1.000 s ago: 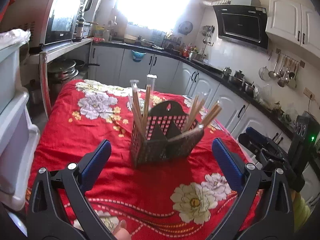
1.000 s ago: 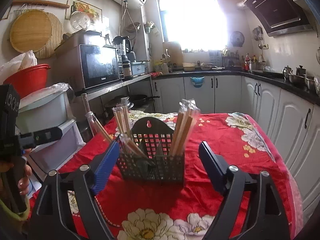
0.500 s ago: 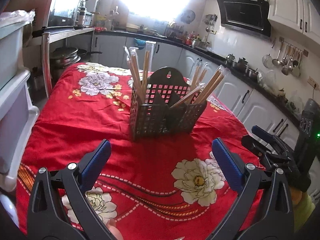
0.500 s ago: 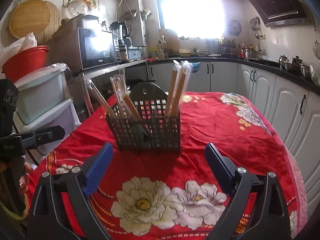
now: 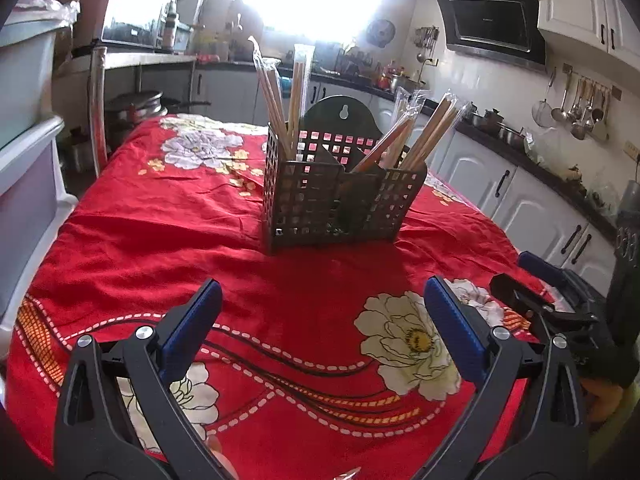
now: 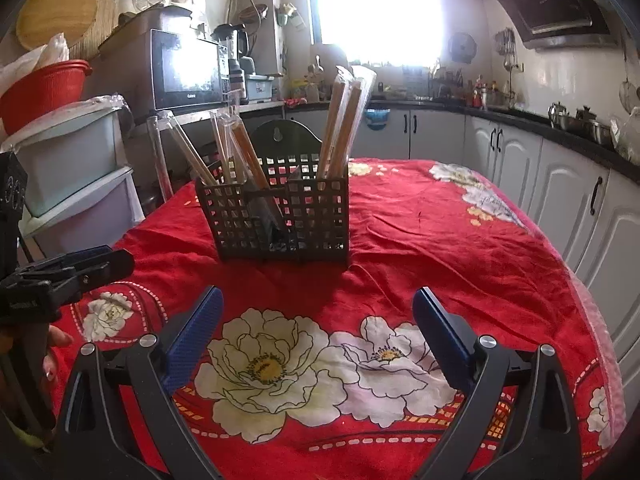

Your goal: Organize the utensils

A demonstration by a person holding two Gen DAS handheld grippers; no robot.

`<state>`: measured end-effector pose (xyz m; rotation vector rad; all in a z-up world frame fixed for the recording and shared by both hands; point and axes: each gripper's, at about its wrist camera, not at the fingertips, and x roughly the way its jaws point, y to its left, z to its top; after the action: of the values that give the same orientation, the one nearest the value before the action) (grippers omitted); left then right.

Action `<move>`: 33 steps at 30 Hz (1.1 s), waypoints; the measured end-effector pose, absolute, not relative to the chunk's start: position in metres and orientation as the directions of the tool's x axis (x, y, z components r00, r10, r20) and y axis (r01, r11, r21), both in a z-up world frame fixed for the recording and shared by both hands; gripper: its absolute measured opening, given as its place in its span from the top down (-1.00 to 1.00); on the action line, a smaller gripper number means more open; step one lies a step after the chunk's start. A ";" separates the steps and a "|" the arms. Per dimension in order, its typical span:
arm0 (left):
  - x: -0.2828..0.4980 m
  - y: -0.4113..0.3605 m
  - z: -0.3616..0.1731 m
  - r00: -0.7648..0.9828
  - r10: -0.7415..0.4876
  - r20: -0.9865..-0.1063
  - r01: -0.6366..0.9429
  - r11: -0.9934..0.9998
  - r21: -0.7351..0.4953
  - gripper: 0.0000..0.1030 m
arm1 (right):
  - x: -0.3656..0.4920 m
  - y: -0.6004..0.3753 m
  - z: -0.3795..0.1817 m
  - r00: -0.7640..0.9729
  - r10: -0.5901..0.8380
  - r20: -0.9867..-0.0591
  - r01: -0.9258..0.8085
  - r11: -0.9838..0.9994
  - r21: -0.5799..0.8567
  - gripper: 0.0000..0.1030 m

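A dark perforated utensil basket [image 5: 340, 208] [image 6: 280, 220] stands upright in the middle of the red flowered tablecloth [image 5: 160, 220]. Plastic-wrapped wooden chopsticks [image 5: 280, 96] [image 6: 344, 120] stick up out of its compartments, several leaning outward. My left gripper [image 5: 322, 284] hovers low over the cloth on the near side of the basket, open, nothing between its blue pads. My right gripper [image 6: 318, 292] is likewise short of the basket; its jaws are opening wider, with nothing between them. Each gripper appears at the edge of the other's view: the right gripper [image 5: 540, 292] and the left gripper [image 6: 80, 264].
Stacked plastic drawers [image 5: 24, 160] stand close to the table's left side and white kitchen cabinets [image 5: 520, 200] along the right. A microwave [image 6: 184, 68] and a red tub [image 6: 44, 84] sit on the shelves beyond.
Both grippers have sunk toward the tablecloth, so the basket now sits higher in each view. The right gripper's jaws have spread a little wider.
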<state>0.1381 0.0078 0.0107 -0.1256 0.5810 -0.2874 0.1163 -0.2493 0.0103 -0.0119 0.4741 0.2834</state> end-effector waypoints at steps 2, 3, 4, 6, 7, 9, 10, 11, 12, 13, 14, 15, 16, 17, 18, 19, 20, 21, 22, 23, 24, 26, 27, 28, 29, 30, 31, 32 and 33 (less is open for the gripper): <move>0.136 0.006 0.009 0.810 -0.295 -0.507 0.233 0.955 -0.184 -0.80 | 0.114 -0.249 0.010 0.868 0.250 -0.428 -0.258 0.965 0.040 -0.86; 0.135 0.005 0.009 0.815 -0.299 -0.497 0.240 0.954 -0.181 -0.80 | 0.112 -0.249 0.010 0.876 0.243 -0.416 -0.251 0.967 0.037 -0.87; 0.134 0.005 0.009 0.819 -0.299 -0.490 0.242 0.954 -0.178 -0.80 | 0.111 -0.249 0.009 0.883 0.242 -0.404 -0.247 0.968 0.038 -0.87; 0.132 0.004 0.007 0.832 -0.293 -0.470 0.241 0.956 -0.170 -0.80 | 0.109 -0.251 0.009 0.892 0.237 -0.385 -0.240 0.970 0.042 -0.88; 0.131 0.004 0.007 0.839 -0.290 -0.461 0.239 0.956 -0.167 -0.80 | 0.108 -0.251 0.009 0.896 0.236 -0.377 -0.237 0.970 0.042 -0.88; 0.129 0.004 0.006 0.851 -0.286 -0.441 0.239 0.958 -0.160 -0.80 | 0.103 -0.254 0.010 0.915 0.223 -0.336 -0.222 0.974 0.040 -0.88; 0.129 0.003 0.006 0.855 -0.285 -0.433 0.240 0.958 -0.157 -0.80 | 0.100 -0.254 0.011 0.921 0.220 -0.320 -0.220 0.975 0.038 -0.88; 0.128 0.003 0.006 0.859 -0.282 -0.428 0.239 0.959 -0.153 -0.80 | 0.097 -0.255 0.012 0.931 0.218 -0.293 -0.217 0.975 0.034 -0.88; 0.128 0.002 0.006 0.864 -0.278 -0.421 0.237 0.960 -0.149 -0.80 | 0.095 -0.255 0.014 0.936 0.216 -0.277 -0.215 0.976 0.032 -0.88; 0.127 0.002 0.005 0.871 -0.272 -0.409 0.233 0.962 -0.144 -0.80 | 0.093 -0.256 0.014 0.941 0.213 -0.262 -0.212 0.977 0.033 -0.88; 0.127 0.002 0.005 0.877 -0.268 -0.400 0.229 0.963 -0.143 -0.80 | 0.092 -0.257 0.015 0.944 0.212 -0.252 -0.210 0.977 0.034 -0.88; 0.126 0.003 0.005 0.881 -0.265 -0.392 0.226 0.964 -0.143 -0.80 | 0.092 -0.258 0.015 0.946 0.214 -0.242 -0.212 0.977 0.035 -0.88; 0.126 0.003 0.005 0.885 -0.263 -0.385 0.224 0.964 -0.144 -0.80 | 0.092 -0.258 0.015 0.947 0.216 -0.239 -0.213 0.976 0.036 -0.88; 0.126 0.004 0.004 0.887 -0.263 -0.380 0.223 0.964 -0.146 -0.80 | 0.093 -0.258 0.014 0.946 0.217 -0.239 -0.215 0.976 0.037 -0.88; 0.126 0.005 0.002 0.887 -0.265 -0.379 0.224 0.963 -0.149 -0.80 | 0.094 -0.258 0.012 0.945 0.219 -0.241 -0.216 0.976 0.040 -0.88; 0.127 0.005 0.001 0.885 -0.267 -0.382 0.224 0.962 -0.153 -0.80 | 0.094 -0.259 0.011 0.945 0.219 -0.245 -0.216 0.976 0.042 -0.88; 0.128 0.006 0.000 0.882 -0.269 -0.386 0.225 0.962 -0.156 -0.80 | 0.095 -0.258 0.010 0.944 0.220 -0.247 -0.216 0.975 0.044 -0.88; 0.129 0.006 0.000 0.880 -0.270 -0.390 0.225 0.961 -0.160 -0.80 | 0.095 -0.258 0.010 0.943 0.221 -0.249 -0.216 0.975 0.046 -0.88; 0.128 0.006 -0.001 0.880 -0.270 -0.391 0.223 0.961 -0.161 -0.80 | 0.095 -0.258 0.010 0.943 0.221 -0.249 -0.217 0.975 0.046 -0.88; 0.128 0.006 -0.001 0.880 -0.270 -0.390 0.223 0.961 -0.163 -0.80 | 0.095 -0.258 0.010 0.942 0.223 -0.250 -0.218 0.975 0.046 -0.88; 0.129 0.006 -0.001 0.879 -0.271 -0.391 0.224 0.961 -0.162 -0.80 | 0.095 -0.258 0.010 0.942 0.223 -0.251 -0.219 0.975 0.045 -0.88; 0.129 0.006 -0.001 0.881 -0.261 -0.395 0.216 0.964 -0.155 -0.80 | 0.096 -0.257 0.008 0.940 0.225 -0.258 -0.221 0.974 0.045 -0.88; 0.129 0.006 -0.001 0.881 -0.255 -0.398 0.212 0.966 -0.149 -0.80 | 0.096 -0.257 0.008 0.939 0.225 -0.261 -0.220 0.974 0.047 -0.88; 0.130 0.005 -0.001 0.882 -0.252 -0.399 0.210 0.967 -0.146 -0.80 | 0.097 -0.257 0.008 0.938 0.225 -0.264 -0.220 0.974 0.049 -0.88; 0.130 0.005 -0.001 0.882 -0.251 -0.399 0.210 0.967 -0.143 -0.80 | 0.097 -0.257 0.008 0.937 0.224 -0.267 -0.219 0.974 0.050 -0.88; 0.130 0.005 -0.001 0.881 -0.253 -0.400 0.213 0.967 -0.142 -0.80 | 0.098 -0.257 0.008 0.936 0.224 -0.271 -0.218 0.975 0.052 -0.88; 0.129 0.004 -0.002 0.881 -0.252 -0.401 0.212 0.967 -0.142 -0.80 | 0.098 -0.257 0.007 0.935 0.224 -0.274 -0.217 0.975 0.055 -0.88; 0.130 0.004 -0.002 0.881 -0.251 -0.401 0.211 0.967 -0.142 -0.80 | 0.098 -0.257 0.007 0.935 0.224 -0.274 -0.217 0.975 0.056 -0.88; 0.130 0.004 -0.003 0.881 -0.251 -0.402 0.211 0.967 -0.143 -0.80 | 0.098 -0.257 0.007 0.935 0.224 -0.274 -0.216 0.975 0.057 -0.88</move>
<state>0.1298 0.0043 -0.0025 -0.0961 0.4310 -0.2409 0.0982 -0.2575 0.0074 0.0260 0.2833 0.2248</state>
